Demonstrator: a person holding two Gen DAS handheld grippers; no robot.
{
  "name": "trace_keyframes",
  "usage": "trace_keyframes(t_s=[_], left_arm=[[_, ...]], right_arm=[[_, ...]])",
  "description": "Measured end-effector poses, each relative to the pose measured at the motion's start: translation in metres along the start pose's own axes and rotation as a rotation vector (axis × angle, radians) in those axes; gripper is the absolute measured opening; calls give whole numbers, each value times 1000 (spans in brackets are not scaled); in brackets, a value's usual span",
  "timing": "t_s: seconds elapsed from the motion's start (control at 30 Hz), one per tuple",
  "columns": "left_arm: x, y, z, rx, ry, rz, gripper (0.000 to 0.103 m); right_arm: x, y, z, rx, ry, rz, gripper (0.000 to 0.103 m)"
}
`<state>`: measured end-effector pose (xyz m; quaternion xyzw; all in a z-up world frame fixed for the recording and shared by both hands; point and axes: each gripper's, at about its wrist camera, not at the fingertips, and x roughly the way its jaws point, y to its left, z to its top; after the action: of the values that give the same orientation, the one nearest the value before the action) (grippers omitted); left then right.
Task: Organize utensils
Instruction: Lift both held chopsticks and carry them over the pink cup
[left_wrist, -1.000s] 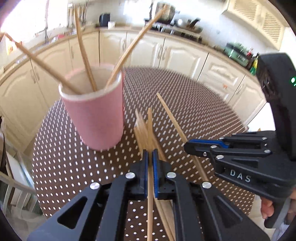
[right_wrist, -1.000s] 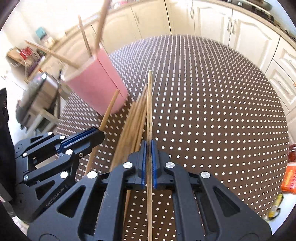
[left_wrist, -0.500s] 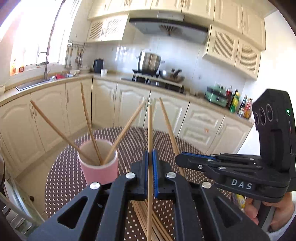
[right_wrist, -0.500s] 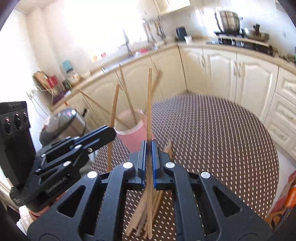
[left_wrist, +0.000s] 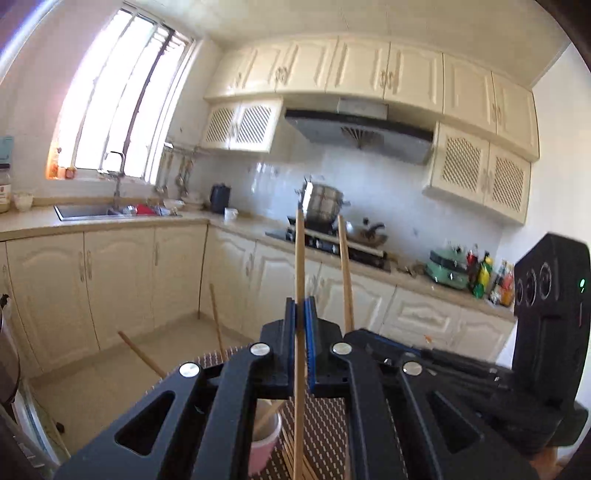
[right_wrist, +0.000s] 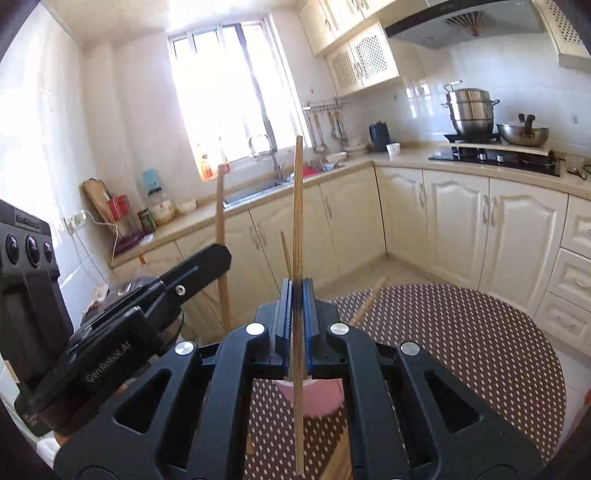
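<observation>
Left tool clamped tight on a single wooden chopstick, blue pads pinching its shaft; stick runs near upright through the jaws, tip well above, tail hanging down past the tool body. Right tool likewise closed on its own chopstick, same upright pose, lower end dangling below the jaws. The two tools sit side by side: in the left view the right one's body shows at the right edge with its stick standing just beside the left's; in the right view the left one shows at lower left with its stick upright. Below and just ahead of both tools, the pink cup stands on the brown dotted surface, mostly hidden by the tool frames; a few chopsticks lean out of it at angles, one poking up left of the left tool. A loose bundle of chopsticks lies flat on the surface next to the cup, under the tools. Farther back: cream cabinets, sink under the window, steel pot on the hob.
</observation>
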<state>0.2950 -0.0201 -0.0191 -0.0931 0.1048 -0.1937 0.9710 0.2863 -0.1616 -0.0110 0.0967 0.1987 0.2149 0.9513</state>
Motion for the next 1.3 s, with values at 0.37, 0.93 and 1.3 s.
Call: trace_keyframes(t_s=[0.37,0.93,1.3], left_arm=[[26,26,18,-26,-154,122,5],[46,50,-10,-44,-144,156,5],[42,54,-21,-51,-59,119,6]], right_arm=[[35,-3,10,30,-187,-23,6],[57,9,3,-61,-220,-35,6],[50,-7,-13,-9,-179,-30,6]])
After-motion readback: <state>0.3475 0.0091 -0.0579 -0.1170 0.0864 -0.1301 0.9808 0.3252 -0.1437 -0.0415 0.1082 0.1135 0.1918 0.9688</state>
